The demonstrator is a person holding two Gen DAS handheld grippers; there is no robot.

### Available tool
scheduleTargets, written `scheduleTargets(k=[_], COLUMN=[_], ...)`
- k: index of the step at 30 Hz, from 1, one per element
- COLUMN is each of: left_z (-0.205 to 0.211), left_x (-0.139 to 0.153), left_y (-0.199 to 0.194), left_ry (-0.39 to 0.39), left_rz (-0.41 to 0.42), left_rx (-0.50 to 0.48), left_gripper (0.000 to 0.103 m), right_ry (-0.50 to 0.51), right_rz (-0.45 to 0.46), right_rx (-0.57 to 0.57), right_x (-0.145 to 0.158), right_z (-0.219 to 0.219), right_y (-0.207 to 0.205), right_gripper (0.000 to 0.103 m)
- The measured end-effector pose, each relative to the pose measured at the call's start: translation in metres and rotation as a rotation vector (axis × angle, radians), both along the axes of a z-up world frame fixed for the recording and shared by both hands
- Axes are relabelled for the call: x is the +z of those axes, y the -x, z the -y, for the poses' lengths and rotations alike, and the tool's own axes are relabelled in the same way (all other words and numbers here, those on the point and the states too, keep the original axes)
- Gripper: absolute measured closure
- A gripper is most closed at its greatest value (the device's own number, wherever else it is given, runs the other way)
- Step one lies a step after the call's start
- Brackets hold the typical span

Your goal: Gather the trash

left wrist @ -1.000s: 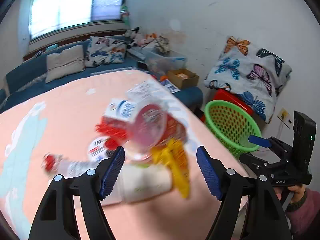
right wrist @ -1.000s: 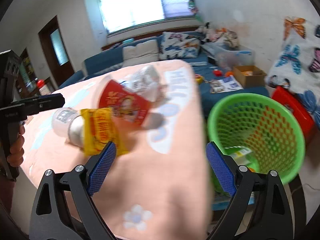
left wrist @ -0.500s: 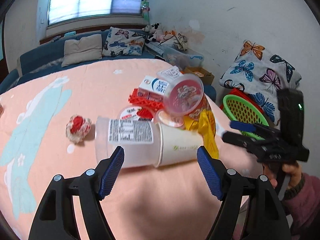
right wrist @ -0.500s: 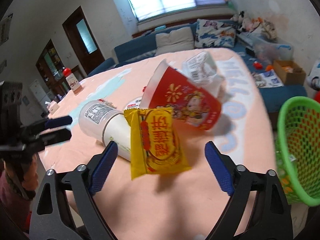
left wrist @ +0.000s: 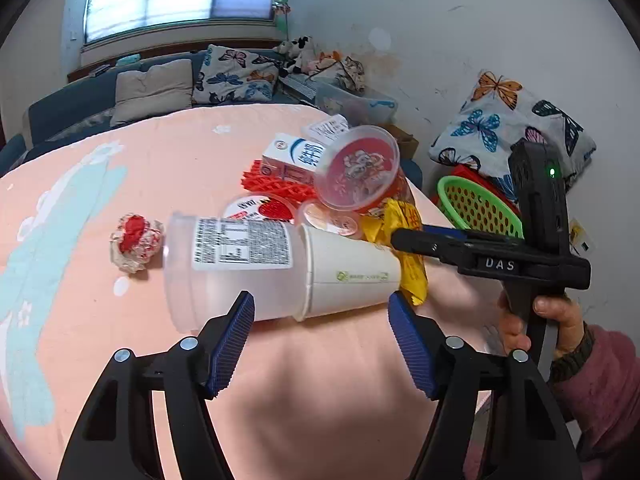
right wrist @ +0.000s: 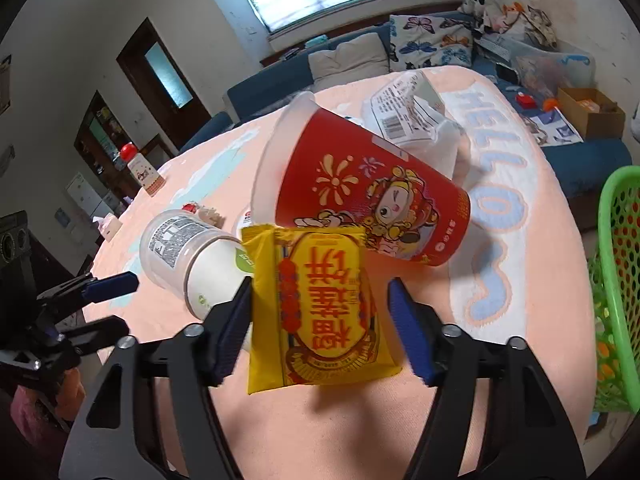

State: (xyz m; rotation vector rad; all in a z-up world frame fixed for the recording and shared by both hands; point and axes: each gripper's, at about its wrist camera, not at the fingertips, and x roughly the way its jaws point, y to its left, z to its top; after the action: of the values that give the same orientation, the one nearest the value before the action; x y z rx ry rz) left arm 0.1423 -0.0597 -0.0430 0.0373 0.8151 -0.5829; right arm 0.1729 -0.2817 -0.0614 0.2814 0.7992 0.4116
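The yellow packet (right wrist: pixel 320 304) lies on the pink table (right wrist: pixel 520 264) against the white cup (right wrist: pixel 208 276), between your right gripper (right wrist: pixel 320 328)'s spread fingers. Close squarely across its width. Your left gripper (left wrist: pixel 320 336), also released, is level before the cup.

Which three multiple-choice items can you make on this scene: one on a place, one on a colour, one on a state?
1. Where does the yellow snack packet lie?
A. between the right gripper's fingers
B. in the basket
C. on the sofa

2. What colour is the mesh basket?
A. blue
B. green
C. white

3. How is the left gripper?
A. shut on a cup
B. open
C. holding the packet

Answers: 1 A, the blue pads flank the packet. 2 B, its rim and mesh are green. 3 B, its pads stand apart before the clear plastic cup.
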Motion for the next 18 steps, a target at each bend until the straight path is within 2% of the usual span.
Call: scheduleTargets(k=[3,7,18], left_z=[0.009,0.021,0.030], left_x=[-0.005,-0.012,-0.033], left_y=[0.001,-0.001,-0.017], left_ry=[0.003,0.000,0.020], left_rz=[-0.014,-0.032,-0.087], left_rx=[-0.027,-0.050,-0.028], left_gripper=[0.037,0.039,0.039], right_ry=[0.011,0.014,0.031], right_rz=[0.018,0.037,0.096], right_rx=[0.008,0.002,-0.040], right_x=[0.004,0.009,0.025], right_z=[0.000,-0.001,0.018], right_y=[0.004,0.009,0.032], right_gripper=[0.051,0.057,0.063])
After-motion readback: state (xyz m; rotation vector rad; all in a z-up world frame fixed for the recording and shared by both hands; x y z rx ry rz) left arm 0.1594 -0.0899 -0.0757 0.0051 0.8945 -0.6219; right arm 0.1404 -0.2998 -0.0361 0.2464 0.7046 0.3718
